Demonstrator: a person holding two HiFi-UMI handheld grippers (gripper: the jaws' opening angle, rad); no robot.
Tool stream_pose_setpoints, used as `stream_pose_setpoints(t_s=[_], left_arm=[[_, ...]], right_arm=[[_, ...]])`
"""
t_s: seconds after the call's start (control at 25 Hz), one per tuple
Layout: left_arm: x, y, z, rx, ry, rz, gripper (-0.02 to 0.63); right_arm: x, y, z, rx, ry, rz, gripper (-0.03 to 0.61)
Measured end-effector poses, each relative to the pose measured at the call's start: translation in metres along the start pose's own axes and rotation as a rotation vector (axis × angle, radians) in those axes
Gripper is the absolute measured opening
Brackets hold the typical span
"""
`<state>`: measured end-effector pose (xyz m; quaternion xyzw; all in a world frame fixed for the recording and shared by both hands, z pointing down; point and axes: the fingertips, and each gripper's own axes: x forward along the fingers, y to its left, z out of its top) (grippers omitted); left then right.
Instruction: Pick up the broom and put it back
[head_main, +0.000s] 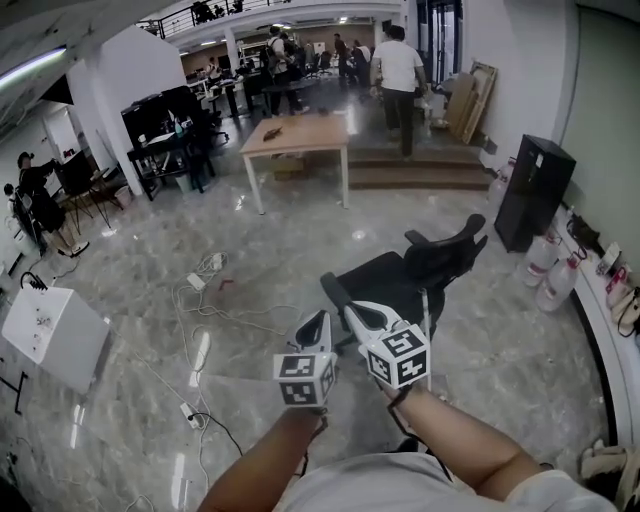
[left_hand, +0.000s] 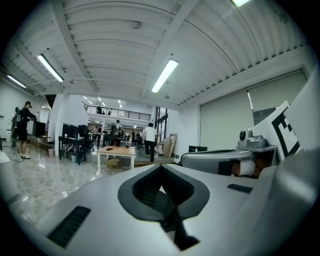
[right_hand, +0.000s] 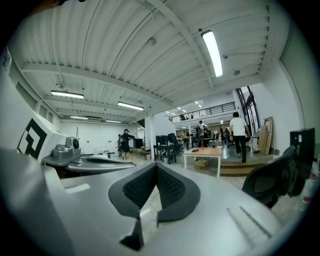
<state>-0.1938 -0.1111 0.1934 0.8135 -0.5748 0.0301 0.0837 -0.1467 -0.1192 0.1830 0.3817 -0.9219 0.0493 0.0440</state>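
No broom shows in any view. My left gripper and right gripper are held side by side at chest height, pointing almost level across the room. In the left gripper view the left gripper has its dark pads together at the tips, with nothing between them. The right gripper is likewise shut and empty. Each gripper sees the other's grey body beside it: the right gripper's body and the left gripper's body.
A black office chair stands right in front on the marble floor. Cables and power strips lie to the left, near a white box. Farther off are a wooden table, steps, a black cabinet, water jugs and several people.
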Motion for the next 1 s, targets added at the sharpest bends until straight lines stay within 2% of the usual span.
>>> stream_pose_setpoints(t_s=[0.48,1.0], left_arm=[[0.000,0.025,0.009,-0.008,-0.029,0.008,0.005],[-0.006,0.029,0.018,-0.013,-0.054,-0.022,0.005]], right_arm=[[0.013,0.006,0.002,0.001,0.007,-0.019,0.002],[0.012,0.011,0.006,-0.002,0.010,-0.043,0.002]])
